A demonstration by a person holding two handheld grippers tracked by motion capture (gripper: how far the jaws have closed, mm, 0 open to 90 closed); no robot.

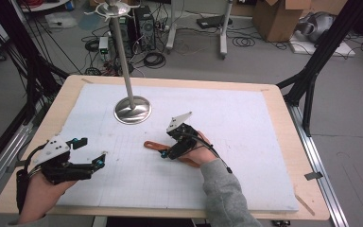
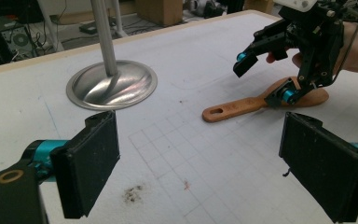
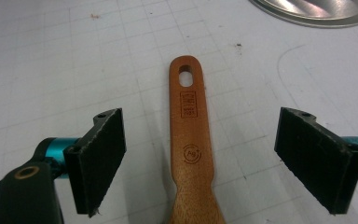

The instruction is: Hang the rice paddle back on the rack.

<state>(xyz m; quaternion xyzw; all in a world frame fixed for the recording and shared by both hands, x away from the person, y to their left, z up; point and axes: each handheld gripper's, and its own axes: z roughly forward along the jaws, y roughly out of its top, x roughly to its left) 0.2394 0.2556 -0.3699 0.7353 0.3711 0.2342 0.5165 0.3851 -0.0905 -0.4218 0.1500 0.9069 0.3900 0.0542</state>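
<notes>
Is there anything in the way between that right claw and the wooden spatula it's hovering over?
Nothing visible. The right claw is open, its jaws on either side of the wooden spatula handle, with only bare white mat around it.

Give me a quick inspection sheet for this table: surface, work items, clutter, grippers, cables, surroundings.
Surface: white gridded mat on a wooden table; small dark smudge near the left gripper.
Job's things: wooden spatula lying flat; metal stand upright on its round base.
Clutter: nothing seen.
Grippers: left gripper open, away from the spatula; right gripper open, fingers either side of the spatula handle, not touching.
Cables: one trails from the right gripper over the wrist.
Surroundings: cardboard box, floor cables.
</notes>
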